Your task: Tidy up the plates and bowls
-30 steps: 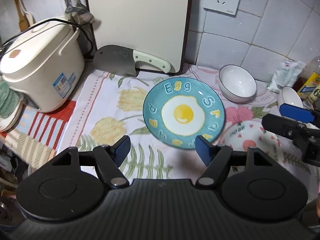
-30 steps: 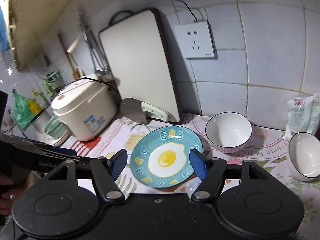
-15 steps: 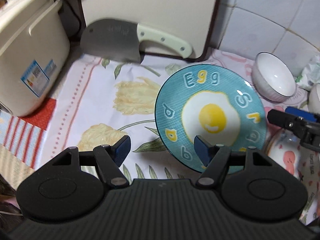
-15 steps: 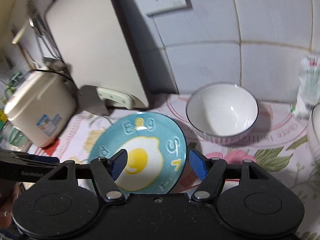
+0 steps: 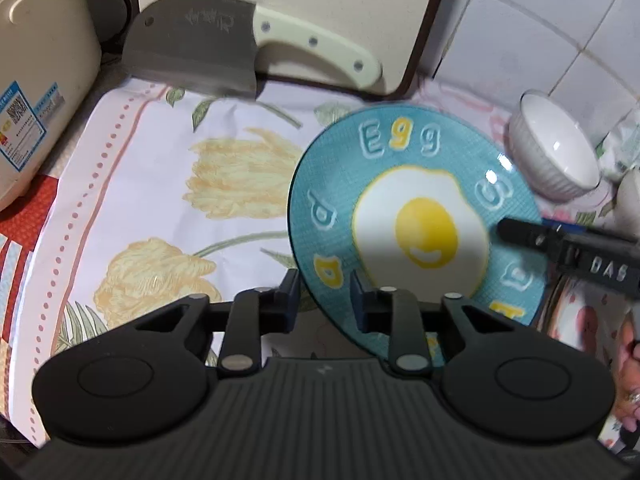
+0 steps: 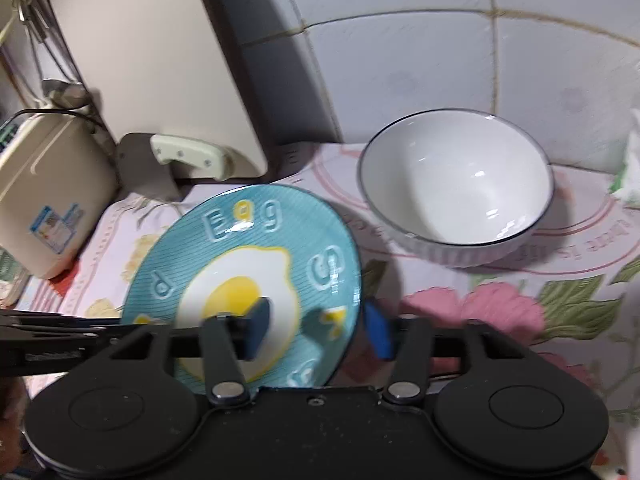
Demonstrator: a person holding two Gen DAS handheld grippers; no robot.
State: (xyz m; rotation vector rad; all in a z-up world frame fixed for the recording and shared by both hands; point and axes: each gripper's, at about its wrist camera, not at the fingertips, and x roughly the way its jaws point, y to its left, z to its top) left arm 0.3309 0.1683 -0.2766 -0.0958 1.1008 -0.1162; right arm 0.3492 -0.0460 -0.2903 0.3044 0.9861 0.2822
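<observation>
A teal plate (image 5: 416, 216) with a fried-egg picture lies on the floral cloth; it also shows in the right wrist view (image 6: 248, 264). My left gripper (image 5: 325, 300) has its jaws closing around the plate's near left rim. My right gripper (image 6: 318, 330) straddles the plate's right rim, jaws partly closed; it also shows in the left wrist view (image 5: 532, 236). A white bowl (image 6: 456, 184) with a dark rim stands behind the plate on the right, also seen in the left wrist view (image 5: 556, 152).
A cleaver (image 5: 224, 44) leans on an upright cutting board (image 5: 288, 0) at the back. A rice cooker (image 5: 36, 92) stands at left. A patterned plate (image 5: 580, 320) lies at right, partly under the teal plate. Tiled wall (image 6: 440, 60) behind.
Both grippers have moved in onto the teal plate's rims and their jaws have narrowed. The plate looms larger in both views.
</observation>
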